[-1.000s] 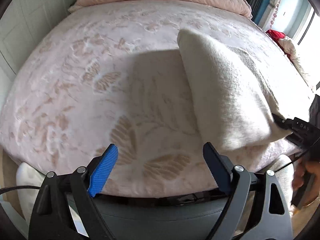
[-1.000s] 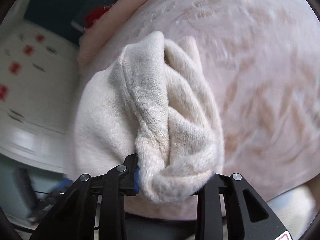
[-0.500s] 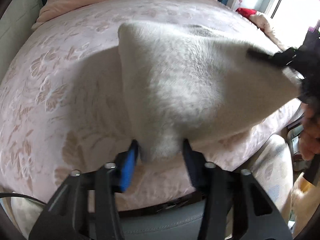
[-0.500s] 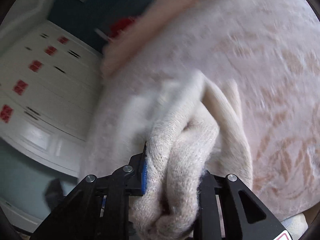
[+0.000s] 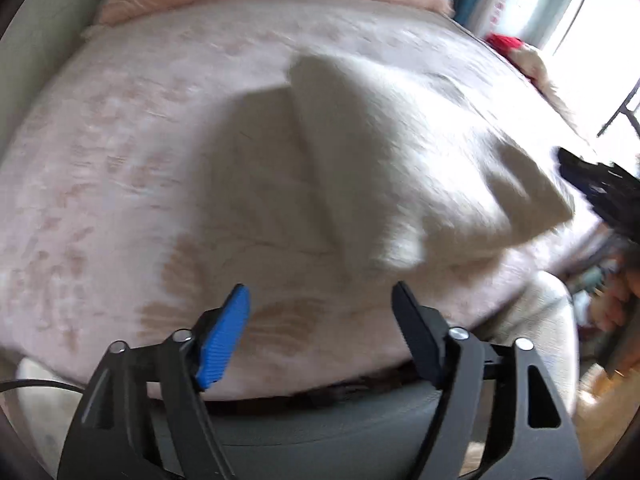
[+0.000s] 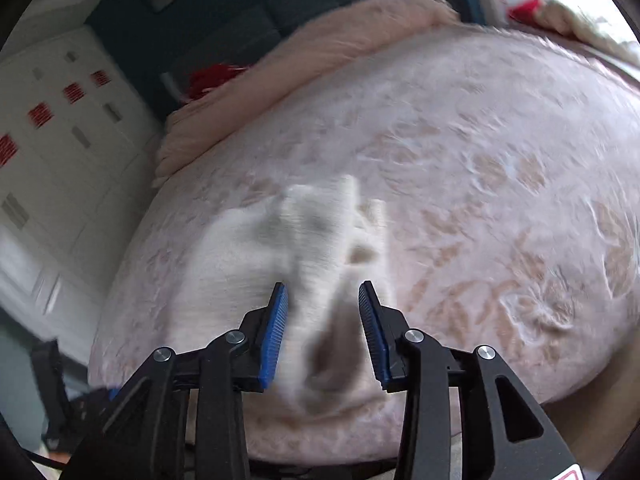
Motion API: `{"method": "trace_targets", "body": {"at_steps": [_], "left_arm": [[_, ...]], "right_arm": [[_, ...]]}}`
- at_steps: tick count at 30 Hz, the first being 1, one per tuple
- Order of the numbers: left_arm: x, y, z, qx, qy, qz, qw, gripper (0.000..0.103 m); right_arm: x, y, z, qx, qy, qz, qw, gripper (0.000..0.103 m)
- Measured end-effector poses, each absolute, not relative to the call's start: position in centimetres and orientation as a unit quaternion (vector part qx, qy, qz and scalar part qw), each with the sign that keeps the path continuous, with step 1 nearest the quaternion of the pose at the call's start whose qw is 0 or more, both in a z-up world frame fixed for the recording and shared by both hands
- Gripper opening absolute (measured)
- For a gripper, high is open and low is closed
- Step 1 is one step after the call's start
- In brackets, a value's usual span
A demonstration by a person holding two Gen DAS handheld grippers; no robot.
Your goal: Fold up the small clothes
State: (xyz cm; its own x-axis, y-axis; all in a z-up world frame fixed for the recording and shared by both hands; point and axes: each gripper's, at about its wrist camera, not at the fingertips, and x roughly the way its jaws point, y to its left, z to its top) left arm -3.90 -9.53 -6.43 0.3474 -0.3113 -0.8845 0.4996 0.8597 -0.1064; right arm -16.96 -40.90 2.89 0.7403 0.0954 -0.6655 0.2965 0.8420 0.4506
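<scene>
Cloth: small fluffy white cloth [image 5: 400,168], soft and bumpy, middle right on the bed.
Bed: pink cover [image 5: 120,160] with raised leaf shapes.
Left gripper [image 5: 320,320]: jaws opening wide, holding nothing.
Right gripper [image 6: 323,320]: jaws opening; cloth lies behind the gap, not pinched.

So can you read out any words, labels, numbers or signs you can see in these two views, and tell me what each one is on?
No text can be read in either view.
Red-edged sticker at the bottom corner of the right tool's frame: cut off by the picture edge, nothing legible.
Red patches on the white cupboard doors: blurred, cannot tell if they carry writing.
Cream garment and pink bedspread: leaf pattern only, no label in view.
</scene>
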Motion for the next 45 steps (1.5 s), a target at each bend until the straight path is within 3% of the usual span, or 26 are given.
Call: {"method": "trace_targets", "body": {"at_steps": [1,4,7,11,15,19,24,28,31,32,33,34,38,41,42,44,45], "left_arm": [[-3.3,-9.0,-6.6,0.101,0.512,-0.224,0.823,0.072],[-2.1,-7.6,-6.6,0.085,0.516,-0.195,0.83,0.072],[-1.5,-6.7,-6.2,0.055,0.52,-0.186,0.832,0.072],[-0.9,-5.7,-5.3,0.053,0.51,-0.176,0.84,0.076],[-1.3,-4.3,-4.1,0.038,0.498,-0.174,0.849,0.08],[-0.8,-5.0,-4.8,0.03,0.509,-0.174,0.843,0.081],[-1.8,-7.6,-2.8,0.035,0.488,-0.221,0.844,0.084],[-1.3,-10.6,-2.8,0.041,0.486,-0.24,0.84,0.084],[-1.1,-13.3,-3.4,0.049,0.49,-0.245,0.835,0.084],[-1.1,-13.9,-3.6,0.053,0.492,-0.249,0.832,0.084],[-1.1,-14.5,-3.9,0.06,0.494,-0.247,0.831,0.084],[-1.1,-14.9,-4.1,0.066,0.495,-0.246,0.831,0.084],[-1.1,-15.6,-4.6,0.076,0.5,-0.243,0.828,0.084],[-0.6,-15.8,-5.5,0.081,0.507,-0.235,0.826,0.084],[-0.5,-15.8,-5.7,0.077,0.509,-0.231,0.825,0.084],[-0.4,-15.6,-5.5,0.068,0.512,-0.238,0.823,0.084],[-0.3,-15.3,-5.2,0.06,0.512,-0.244,0.821,0.085]], "right_arm": [[-16.9,-39.9,3.5,0.27,0.356,-0.039,0.894,0.025],[-14.8,-34.4,4.7,0.239,0.363,0.042,0.9,0.017],[-11.5,-30.4,2.6,0.221,0.397,0.087,0.887,0.015],[-6.3,-27.0,-6.4,0.217,0.505,0.108,0.828,0.01],[-7.7,-28.1,-2.7,0.241,0.467,0.097,0.845,0.011],[-8.0,-29.1,-4.8,0.235,0.508,0.093,0.823,0.0],[-11.4,-35.0,2.1,0.288,0.413,0.029,0.864,0.017],[-10.4,-40.5,2.8,0.267,0.419,-0.06,0.866,0.046],[-7.8,-43.3,0.1,0.278,0.458,-0.085,0.84,0.046],[-7.2,-43.8,-0.7,0.3,0.461,-0.067,0.832,0.04],[-6.5,-43.8,-1.2,0.32,0.461,-0.044,0.827,0.015],[-5.9,-43.9,-1.3,0.329,0.457,-0.033,0.825,0.013],[-6.3,-44.0,1.6,0.301,0.404,-0.031,0.863,0.012],[-4.3,-44.2,-2.8,0.27,0.482,-0.056,0.832,0.015],[-4.9,-44.0,-3.0,0.271,0.472,-0.055,0.837,0.016],[-6.2,-44.0,-1.6,0.286,0.452,-0.051,0.843,0.025],[-7.6,-44.0,-0.4,0.296,0.437,-0.06,0.847,0.035]]}}
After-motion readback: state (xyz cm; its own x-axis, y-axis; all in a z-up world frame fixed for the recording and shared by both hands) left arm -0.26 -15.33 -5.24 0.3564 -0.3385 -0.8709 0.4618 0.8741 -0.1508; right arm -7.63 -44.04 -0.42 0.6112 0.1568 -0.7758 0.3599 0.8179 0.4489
